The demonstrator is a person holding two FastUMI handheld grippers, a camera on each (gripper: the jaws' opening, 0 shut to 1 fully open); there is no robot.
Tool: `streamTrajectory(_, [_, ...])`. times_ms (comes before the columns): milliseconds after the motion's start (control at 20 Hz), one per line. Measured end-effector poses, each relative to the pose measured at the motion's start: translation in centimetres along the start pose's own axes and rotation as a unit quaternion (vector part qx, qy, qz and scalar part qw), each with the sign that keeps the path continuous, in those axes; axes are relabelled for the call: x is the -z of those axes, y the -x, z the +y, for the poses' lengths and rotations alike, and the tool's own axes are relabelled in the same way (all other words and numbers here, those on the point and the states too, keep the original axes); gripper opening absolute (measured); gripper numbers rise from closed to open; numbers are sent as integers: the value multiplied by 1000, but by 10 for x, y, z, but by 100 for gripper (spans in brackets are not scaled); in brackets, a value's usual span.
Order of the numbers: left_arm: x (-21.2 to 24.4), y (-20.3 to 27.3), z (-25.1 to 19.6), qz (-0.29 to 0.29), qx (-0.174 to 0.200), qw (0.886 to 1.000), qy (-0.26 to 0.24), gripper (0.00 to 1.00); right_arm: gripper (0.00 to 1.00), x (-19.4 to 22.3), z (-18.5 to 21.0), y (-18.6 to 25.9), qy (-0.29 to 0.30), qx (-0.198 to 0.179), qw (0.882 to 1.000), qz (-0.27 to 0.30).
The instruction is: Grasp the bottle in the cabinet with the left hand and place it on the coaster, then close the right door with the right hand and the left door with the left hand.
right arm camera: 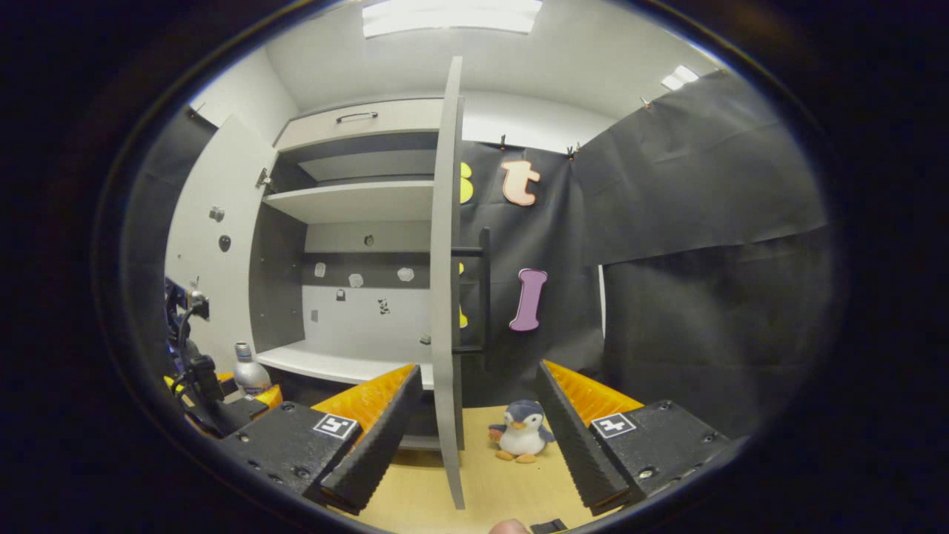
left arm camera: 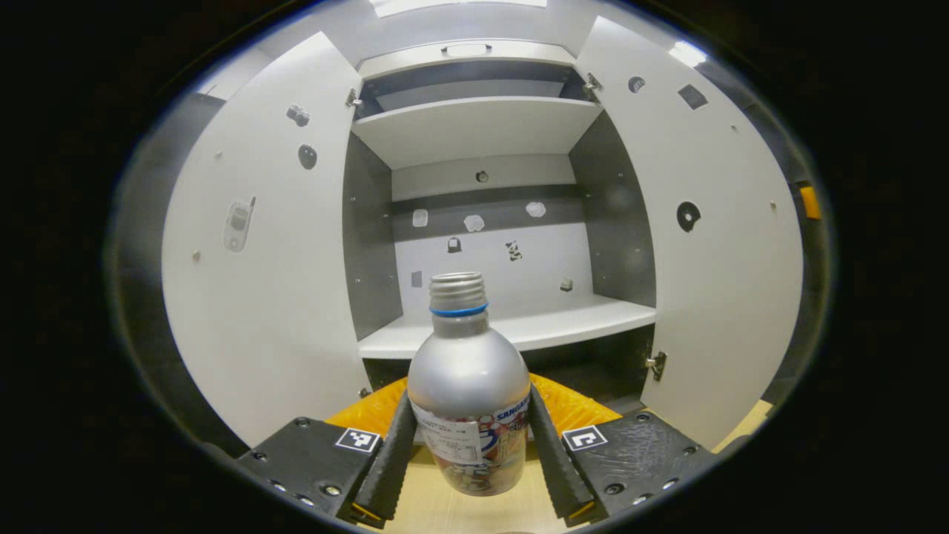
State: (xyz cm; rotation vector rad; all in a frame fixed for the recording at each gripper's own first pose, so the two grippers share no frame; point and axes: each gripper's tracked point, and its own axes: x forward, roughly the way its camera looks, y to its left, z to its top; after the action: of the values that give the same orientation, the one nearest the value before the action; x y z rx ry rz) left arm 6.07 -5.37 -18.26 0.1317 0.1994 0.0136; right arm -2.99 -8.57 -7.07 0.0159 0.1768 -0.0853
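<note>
A silver metal bottle [left arm camera: 467,371] with a blue neck ring and printed label stands upright between the fingers of my left gripper [left arm camera: 468,400], which is shut on its body. It is out in front of the open cabinet [left arm camera: 511,326], over the wooden tabletop [left arm camera: 445,512]. The cabinet's left door [left arm camera: 259,259] and right door [left arm camera: 712,259] both stand wide open. In the right gripper view, my right gripper [right arm camera: 477,368] is open, and the right door [right arm camera: 446,297] stands edge-on between its fingers. Far left there, the bottle [right arm camera: 249,374] shows with the left gripper [right arm camera: 222,408].
The cabinet shelves [left arm camera: 474,126] are bare, with small stickers on the back wall and doors. A small penguin toy [right arm camera: 521,439] sits on the wooden table [right arm camera: 497,489] right of the door edge. Black cloth wall [right arm camera: 704,259] closes off the right side.
</note>
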Motion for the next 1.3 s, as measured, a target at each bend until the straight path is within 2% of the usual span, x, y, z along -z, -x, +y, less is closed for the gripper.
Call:
streamTrajectory(50, [7,4,-1,2,0,1000,-1,78,100,0,-1,0,1,3,1000,0])
streamTrajectory(100, [14,8,-2,7,-2,1000,-2,75,99,0,-2,-1,2,8,1000,-1])
streamTrajectory(150, [24,12,-3,13,-1,1000,-2,78,99,-1,-3,-1,3,12,1000,-2])
streamTrajectory(200, [32,15,-4,19,-1,1000,0,75,99,-2,-4,0,4,16,1000,-4])
streamTrajectory(500, [84,41,-24,53,21,998,-10,75,99,4,-1,1,5,25,1000,8])
streamTrajectory(550, [92,43,-26,58,25,998,-11,71,99,5,-1,1,5,25,1000,10])
streamTrajectory(700, [109,50,-34,70,37,997,-6,78,100,4,0,1,9,30,999,11])
streamTrajectory(750, [116,52,-37,73,40,996,-5,75,99,3,0,1,11,32,999,11])
streamTrajectory(800, [121,55,-40,74,44,996,-7,79,100,2,0,1,12,33,999,11])
streamTrajectory(850, [127,58,-42,77,45,996,-11,75,100,2,0,0,14,35,999,11])
streamTrajectory(1000, [144,61,-49,88,55,994,-17,75,99,0,-1,-1,17,40,999,13])
streamTrajectory(1300, [181,66,-52,122,63,990,-20,79,99,3,-4,-1,20,49,998,21])
